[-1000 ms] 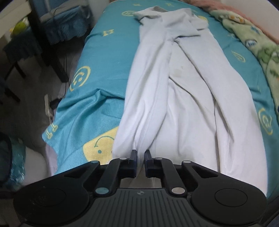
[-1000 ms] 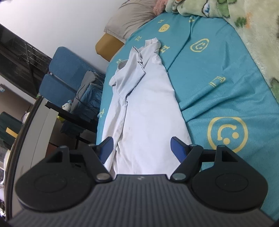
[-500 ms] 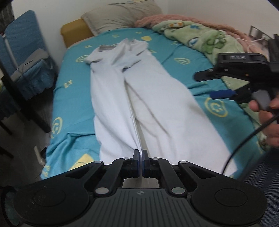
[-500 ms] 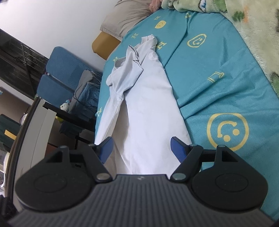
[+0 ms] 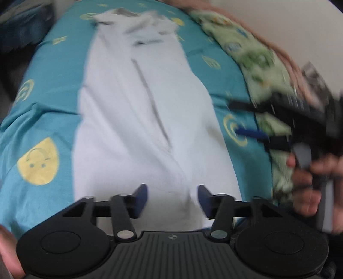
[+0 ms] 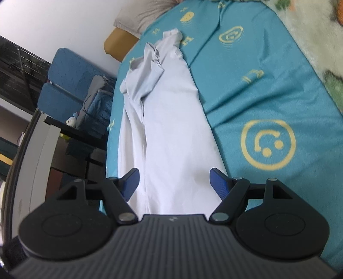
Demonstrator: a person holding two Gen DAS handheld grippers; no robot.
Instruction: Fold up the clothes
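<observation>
Left tool (image 5: 172, 198): fingers spread wide, pinching nothing, poised over the near hem of the shirt; this view is blurred.
Right tool (image 6: 174, 182): fingers spread wide, empty, above the shirt's near end; in the left view it shows at the right, gripped by a hand (image 5: 308, 182).
Shirt (image 6: 169, 120): white, laid lengthwise on the bed, collar toward the head end, hem at the foot edge; both long sides are folded inward and meet along a seam down the middle.
Bed (image 6: 268, 90): teal sheet with yellow smiley prints.
Blanket (image 5: 257, 53): green, patterned, along the bed's far side edge.
Pillow (image 6: 141, 15): at the head end.
</observation>
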